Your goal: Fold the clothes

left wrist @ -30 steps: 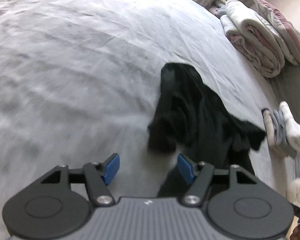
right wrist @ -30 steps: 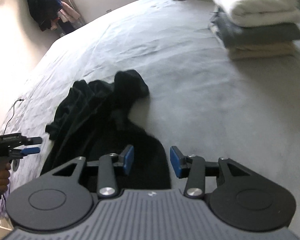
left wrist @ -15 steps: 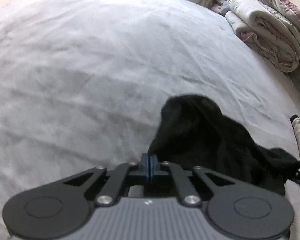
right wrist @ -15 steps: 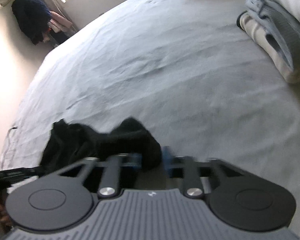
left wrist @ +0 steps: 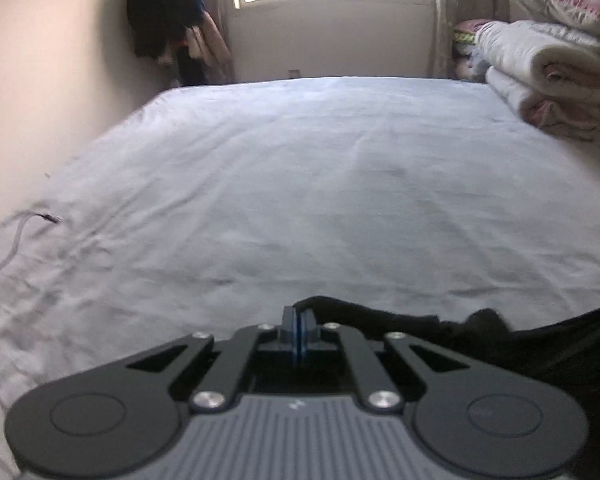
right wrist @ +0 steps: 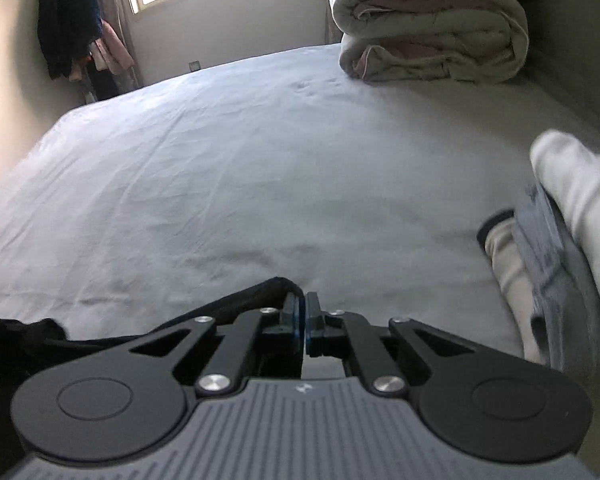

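Black garment (left wrist: 480, 332) hangs stretched between two grippers above a grey bed (left wrist: 320, 184). Left gripper (left wrist: 299, 326) has its jaws pressed together on one edge; right gripper (right wrist: 303, 320) jaws pinch the other edge (right wrist: 260, 296). Folded clothes (right wrist: 560, 240) sit at the right, a rolled duvet (right wrist: 428, 28) beyond.

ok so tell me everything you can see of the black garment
The black garment is a soft, dark, matte cloth, too dark to show seams or what kind of clothing it is. It is pinched at two edges: the left tool is shut on one, the right tool on another. Between them it runs as a loose band, sagging and bunched in places, low over the pale bed sheet. Most of it is hidden behind the tools.
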